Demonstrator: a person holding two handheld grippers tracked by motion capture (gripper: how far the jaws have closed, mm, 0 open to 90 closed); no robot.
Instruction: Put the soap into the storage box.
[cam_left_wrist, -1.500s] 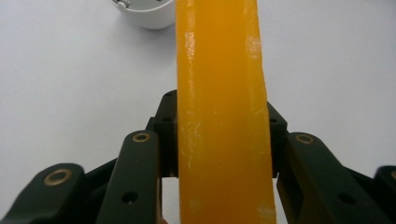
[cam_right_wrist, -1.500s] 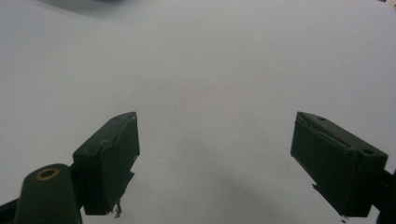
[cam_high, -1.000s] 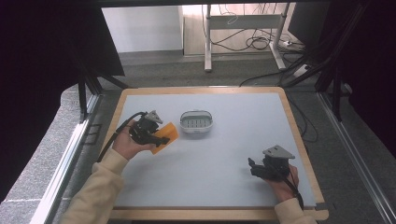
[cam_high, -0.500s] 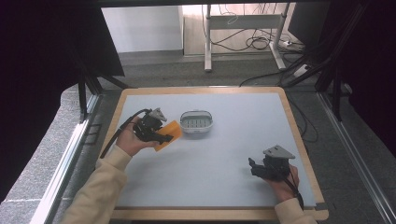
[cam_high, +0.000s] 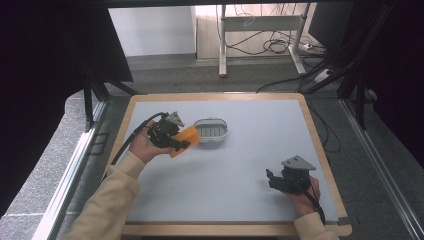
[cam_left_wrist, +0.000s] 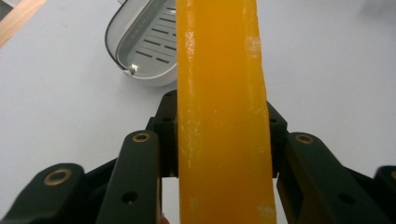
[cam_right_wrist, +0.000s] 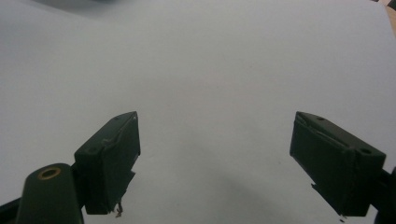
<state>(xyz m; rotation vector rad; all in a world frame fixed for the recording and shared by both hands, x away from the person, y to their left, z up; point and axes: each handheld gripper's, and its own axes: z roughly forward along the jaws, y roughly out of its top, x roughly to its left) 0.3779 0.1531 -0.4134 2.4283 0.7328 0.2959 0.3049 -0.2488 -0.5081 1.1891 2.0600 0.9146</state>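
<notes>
L tongs (cam_high: 181, 144) sit at abt 10 o'clock on the counter (cam_high: 250, 165), held in the person's left hand (cam_high: 142, 146), pinching an orange bar (cam_high: 183, 141). In the left gripper view the bar (cam_left_wrist: 222, 116) runs up the middle betw. the two black jaws, clamped on both flat sides, translucent w/ pale scuffs on its face. Bar's far end points toward 1 o'clock and reaches just beside the white oval dish (cam_high: 212, 131); whether it touches the rim can't be told from above. Dish (cam_left_wrist: 142, 44) is open, slotted grey insert inside, sitting at abt 11–12 o'clock of counter centre, bottom on the surface.

R tongs (cam_high: 271, 178) are at abt 4 o'clock, near the counter's right edge, held by the right hand (cam_high: 300, 192), grey three-cornered plate on top, jaws pointing toward 9 o'clock. In the right gripper view R tongs (cam_right_wrist: 215, 158) are spread wide, nothing betw. them, pale counter surface (cam_right_wrist: 210, 70) beyond. The two tongs are well apart. Cable from L tongs loops back over the counter's left edge. Cream sleeves (cam_high: 107, 200) come in from 6 o'clock.
</notes>
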